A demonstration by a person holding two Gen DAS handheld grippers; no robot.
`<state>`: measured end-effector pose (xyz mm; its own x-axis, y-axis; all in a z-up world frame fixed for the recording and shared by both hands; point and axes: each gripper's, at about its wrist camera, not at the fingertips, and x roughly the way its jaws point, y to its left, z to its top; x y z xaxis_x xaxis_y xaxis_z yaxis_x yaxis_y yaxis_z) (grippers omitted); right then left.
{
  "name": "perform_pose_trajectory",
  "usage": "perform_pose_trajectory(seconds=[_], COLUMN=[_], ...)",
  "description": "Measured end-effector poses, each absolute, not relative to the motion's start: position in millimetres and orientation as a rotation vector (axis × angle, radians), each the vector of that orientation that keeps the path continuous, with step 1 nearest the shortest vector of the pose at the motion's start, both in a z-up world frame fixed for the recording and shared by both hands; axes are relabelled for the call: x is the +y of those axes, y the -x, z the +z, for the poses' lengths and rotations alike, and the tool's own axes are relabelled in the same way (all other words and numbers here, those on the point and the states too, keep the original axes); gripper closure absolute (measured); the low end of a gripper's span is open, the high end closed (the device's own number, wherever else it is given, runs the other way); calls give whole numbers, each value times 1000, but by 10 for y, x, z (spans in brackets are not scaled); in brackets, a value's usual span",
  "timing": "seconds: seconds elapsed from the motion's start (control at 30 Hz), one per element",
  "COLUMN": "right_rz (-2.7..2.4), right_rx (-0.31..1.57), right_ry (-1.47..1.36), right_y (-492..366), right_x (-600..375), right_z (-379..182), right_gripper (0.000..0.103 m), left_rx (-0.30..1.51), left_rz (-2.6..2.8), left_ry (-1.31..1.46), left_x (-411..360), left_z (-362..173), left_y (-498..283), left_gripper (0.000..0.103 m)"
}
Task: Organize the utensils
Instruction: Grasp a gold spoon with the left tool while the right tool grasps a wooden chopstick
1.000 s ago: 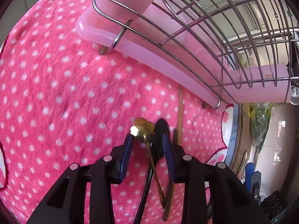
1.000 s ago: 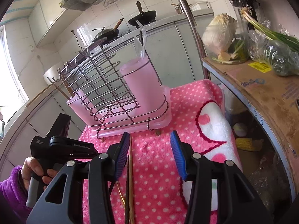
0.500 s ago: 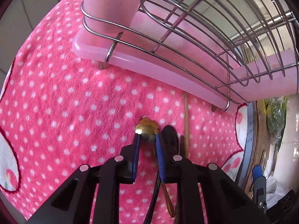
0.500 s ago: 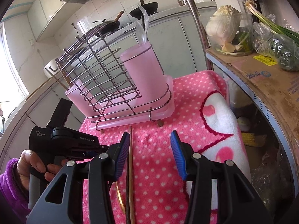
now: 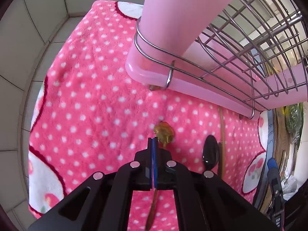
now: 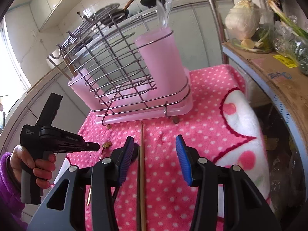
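My left gripper (image 5: 154, 141) is shut on a gold spoon (image 5: 164, 132) with a flower-shaped end, held above the pink dotted cloth (image 5: 92, 104). The same gripper (image 6: 94, 146) and the spoon (image 6: 106, 144) show in the right wrist view. A black spoon (image 5: 210, 151) and a wooden chopstick (image 5: 222, 132) lie on the cloth to the right. My right gripper (image 6: 154, 154) is open over the chopstick (image 6: 142, 154). A wire rack (image 6: 123, 73) with a pink utensil cup (image 6: 161, 57) stands on a pink tray (image 6: 184, 108) behind.
A shelf at the right holds a cabbage (image 6: 242, 19), greens (image 6: 288, 38) and a cardboard sheet (image 6: 284, 73). Clear plastic spoons (image 6: 163, 13) stick out of the pink cup. Chopsticks (image 6: 63, 69) stand in the rack's left cup. Tiled wall borders the cloth's left edge (image 5: 28, 57).
My left gripper closed on the gold spoon and lifted it up and left, away from the black spoon. The right gripper stayed open and shifted slightly over the chopstick.
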<state>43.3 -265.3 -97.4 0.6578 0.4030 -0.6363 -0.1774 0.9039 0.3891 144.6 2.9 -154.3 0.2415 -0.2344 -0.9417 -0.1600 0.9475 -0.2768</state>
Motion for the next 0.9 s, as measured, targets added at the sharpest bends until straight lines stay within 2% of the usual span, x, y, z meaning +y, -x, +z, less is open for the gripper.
perform_pose_trajectory(seconds=[0.17, 0.33, 0.43, 0.5, 0.57, 0.83, 0.87, 0.9], right_rz=[381, 354, 325, 287, 286, 294, 300, 304], right_rx=[946, 1045, 1073, 1059, 1059, 1043, 1040, 1035], right_ry=[-294, -186, -118, -62, -53, -199, -228, -250], right_y=[-853, -1155, -1272, -1286, -1275, -1030, -996, -958], right_x=[-2330, -2006, -1856, -1812, -1820, -2251, -2311, -2368], right_z=[-1165, -1373, -1498, -1532, -1535, -1421, -1408, -1393], right_gripper=[57, 58, 71, 91, 97, 97, 97, 97], left_rx=[1373, 1319, 1348, 1372, 1396, 1375, 1366, 1357], left_rz=[-111, -109, -107, -109, -103, -111, -116, -118], left_ry=[489, 410, 391, 379, 370, 201, 176, 161], left_x=[202, 158, 116, 28, -54, -311, -372, -413], left_z=[-1577, -1468, -1507, -1596, -1663, -1685, -1687, -1686], left_y=[-1456, -1470, -1509, -1518, -1551, -1548, -1536, -1521], left_gripper=[100, 86, 84, 84, 84, 84, 86, 92])
